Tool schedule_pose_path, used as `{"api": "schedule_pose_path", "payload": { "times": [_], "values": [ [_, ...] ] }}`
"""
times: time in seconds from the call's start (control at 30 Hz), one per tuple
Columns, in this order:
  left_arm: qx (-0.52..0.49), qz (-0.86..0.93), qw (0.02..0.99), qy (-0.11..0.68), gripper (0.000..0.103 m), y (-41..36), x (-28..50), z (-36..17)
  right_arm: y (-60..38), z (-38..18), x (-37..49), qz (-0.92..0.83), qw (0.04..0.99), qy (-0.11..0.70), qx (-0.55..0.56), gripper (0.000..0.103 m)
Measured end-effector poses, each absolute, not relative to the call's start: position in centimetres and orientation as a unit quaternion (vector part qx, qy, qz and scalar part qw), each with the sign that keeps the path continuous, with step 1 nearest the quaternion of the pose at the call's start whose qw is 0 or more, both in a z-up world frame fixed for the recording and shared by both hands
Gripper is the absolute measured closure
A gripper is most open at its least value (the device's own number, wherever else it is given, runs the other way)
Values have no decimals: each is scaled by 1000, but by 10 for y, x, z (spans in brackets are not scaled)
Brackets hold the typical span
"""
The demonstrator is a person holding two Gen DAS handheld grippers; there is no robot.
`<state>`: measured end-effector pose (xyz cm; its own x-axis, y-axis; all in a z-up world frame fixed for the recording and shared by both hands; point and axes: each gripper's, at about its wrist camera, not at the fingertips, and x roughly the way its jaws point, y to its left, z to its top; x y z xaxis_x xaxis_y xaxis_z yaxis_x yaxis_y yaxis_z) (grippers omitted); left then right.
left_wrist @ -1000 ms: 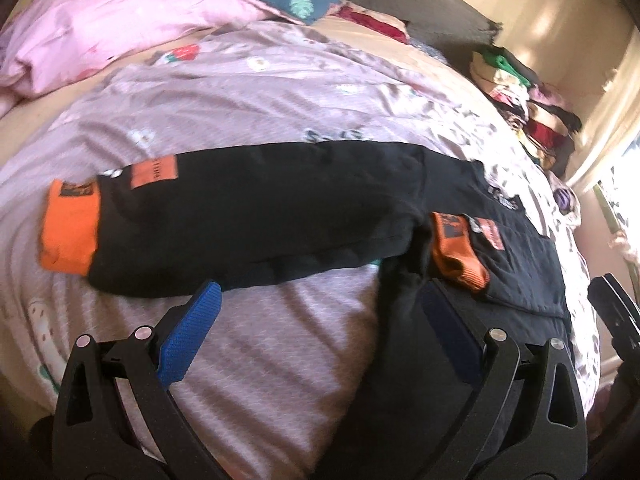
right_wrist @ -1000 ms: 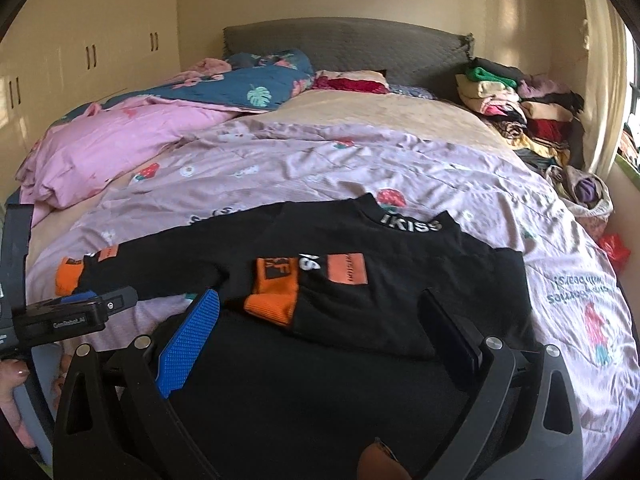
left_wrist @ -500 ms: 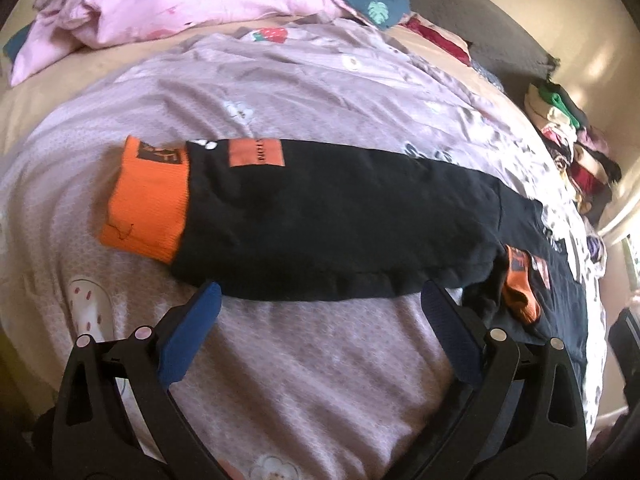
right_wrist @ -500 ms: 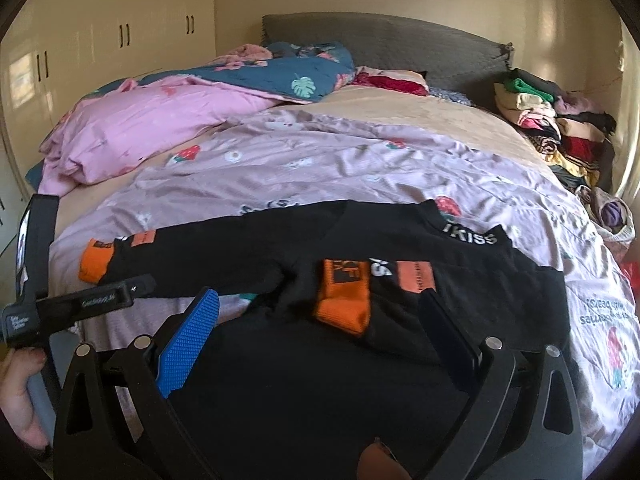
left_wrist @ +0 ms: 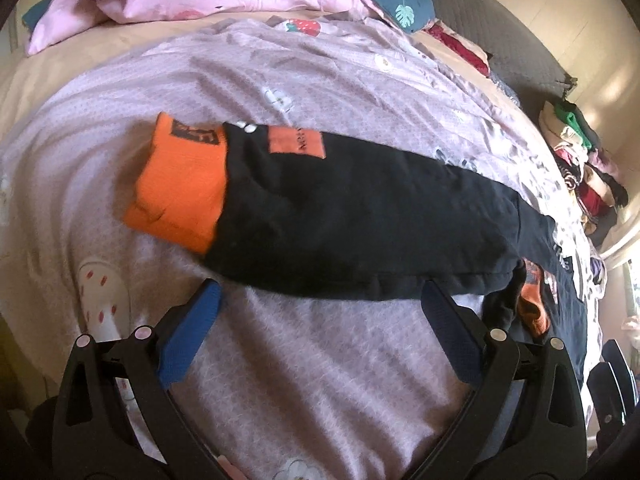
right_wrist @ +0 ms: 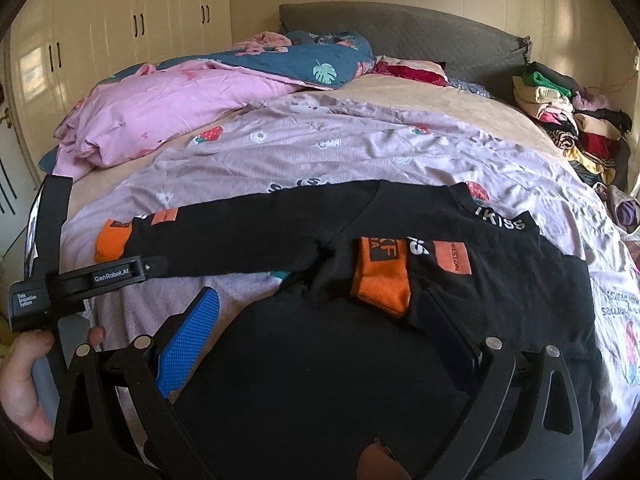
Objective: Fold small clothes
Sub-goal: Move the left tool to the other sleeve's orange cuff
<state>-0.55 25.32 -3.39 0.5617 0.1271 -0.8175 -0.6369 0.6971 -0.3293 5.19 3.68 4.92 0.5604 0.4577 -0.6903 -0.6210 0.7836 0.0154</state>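
A small black top [right_wrist: 320, 360] with orange cuffs lies flat on the lilac bedspread [right_wrist: 360, 152]. One sleeve is folded over the chest, its orange cuff [right_wrist: 380, 280] by the collar. The other sleeve [left_wrist: 360, 216] stretches out to the left, ending in an orange cuff [left_wrist: 180, 192]. My left gripper [left_wrist: 320, 304] is open and empty, just in front of that sleeve's lower edge. It also shows in the right wrist view [right_wrist: 108, 276]. My right gripper [right_wrist: 320, 320] is open and empty above the top's body.
A pink duvet [right_wrist: 160, 112] and a blue leaf-print quilt [right_wrist: 320, 64] lie heaped at the back left. A stack of folded clothes [right_wrist: 568, 120] stands at the back right by the grey headboard [right_wrist: 400, 28]. Cupboards [right_wrist: 120, 40] line the left wall.
My left gripper has moved left along the outstretched sleeve, bringing its orange cuff closer. My right gripper has shifted slightly over the top's body. Both stay open.
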Motion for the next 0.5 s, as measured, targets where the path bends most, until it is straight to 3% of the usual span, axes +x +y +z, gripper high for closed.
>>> {"api": "schedule_pose_path", "payload": {
  "times": [0.37, 0.43, 0.5],
  "values": [
    [-334, 255, 818, 394, 10, 288, 2, -40, 41, 35, 56, 317, 868, 369, -100, 4],
    [-335, 268, 816, 388, 22, 297, 4, -40, 44, 31, 54, 321, 864, 374, -104, 4],
    [-343, 278, 814, 376, 45, 305, 0, -40, 45, 28, 51, 326, 861, 376, -105, 4]
  ]
}}
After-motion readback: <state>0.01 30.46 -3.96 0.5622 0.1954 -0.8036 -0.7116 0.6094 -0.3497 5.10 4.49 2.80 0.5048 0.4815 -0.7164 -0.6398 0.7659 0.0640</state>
